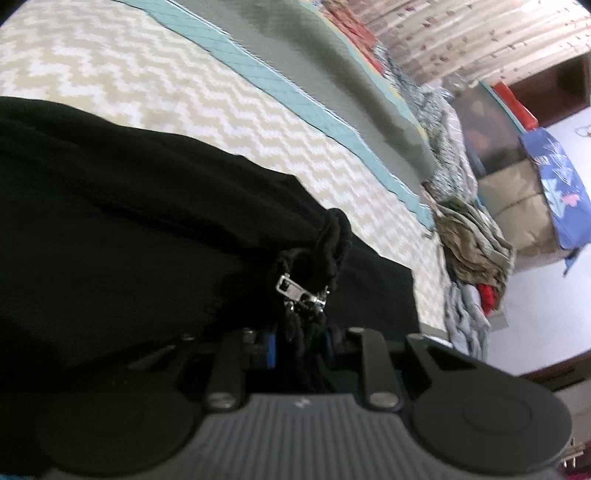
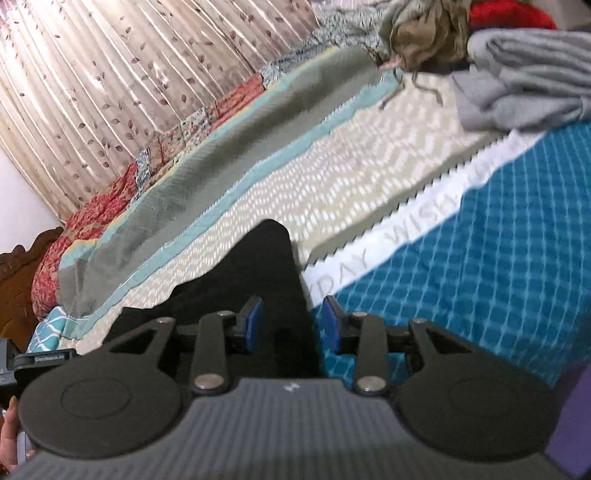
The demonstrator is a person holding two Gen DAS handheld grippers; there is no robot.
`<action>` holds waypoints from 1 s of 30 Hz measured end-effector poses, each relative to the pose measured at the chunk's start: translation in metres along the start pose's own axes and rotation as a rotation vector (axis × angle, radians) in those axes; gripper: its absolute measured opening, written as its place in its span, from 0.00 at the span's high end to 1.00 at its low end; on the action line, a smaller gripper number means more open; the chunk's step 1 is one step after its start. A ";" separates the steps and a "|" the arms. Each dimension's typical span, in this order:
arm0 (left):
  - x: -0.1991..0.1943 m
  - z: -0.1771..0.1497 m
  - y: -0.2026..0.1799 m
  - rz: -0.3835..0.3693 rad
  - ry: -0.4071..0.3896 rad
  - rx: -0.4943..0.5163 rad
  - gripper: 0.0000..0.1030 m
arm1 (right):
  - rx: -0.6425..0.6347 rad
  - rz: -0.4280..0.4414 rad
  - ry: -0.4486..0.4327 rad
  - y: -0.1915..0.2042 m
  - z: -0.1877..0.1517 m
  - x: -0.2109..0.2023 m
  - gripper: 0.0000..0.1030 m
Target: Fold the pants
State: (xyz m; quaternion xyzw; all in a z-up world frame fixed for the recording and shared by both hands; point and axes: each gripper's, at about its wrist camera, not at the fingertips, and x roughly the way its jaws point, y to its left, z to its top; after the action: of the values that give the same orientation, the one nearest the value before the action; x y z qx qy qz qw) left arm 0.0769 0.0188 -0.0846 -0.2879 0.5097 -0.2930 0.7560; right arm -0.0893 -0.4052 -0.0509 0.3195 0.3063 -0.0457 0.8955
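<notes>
— Where are the pants (image 1: 122,221) lying?
— On the zigzag bedspread (image 1: 147,85), bunched at the left gripper (image 1: 299,347), which is pinching the zipper (image 1: 295,293) end (cord and all).
— And the right gripper (image 2: 291,328)?
— Its jaws are standing apart, pads clear of the black cloth running between them.

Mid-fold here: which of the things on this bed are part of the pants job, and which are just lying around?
In the job:
black pants
left gripper, clamped on the pants
right gripper, open around the fabric

Lying about:
grey folded garment
olive crumpled cloth
red garment
</notes>
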 end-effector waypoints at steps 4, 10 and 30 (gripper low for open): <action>0.010 -0.003 0.005 0.116 0.031 0.025 0.70 | -0.077 -0.024 0.119 0.017 -0.015 0.023 0.62; 0.008 -0.001 0.001 0.153 0.019 0.065 0.61 | -0.183 -0.087 0.119 0.033 -0.026 0.025 0.63; -0.039 -0.020 -0.019 0.347 -0.076 0.265 0.56 | -0.500 0.023 -0.010 0.116 -0.047 0.015 0.62</action>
State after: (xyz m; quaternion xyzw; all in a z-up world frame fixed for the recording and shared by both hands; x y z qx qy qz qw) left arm 0.0428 0.0326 -0.0534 -0.1049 0.4797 -0.2119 0.8450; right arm -0.0696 -0.2832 -0.0250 0.0914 0.3001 0.0400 0.9487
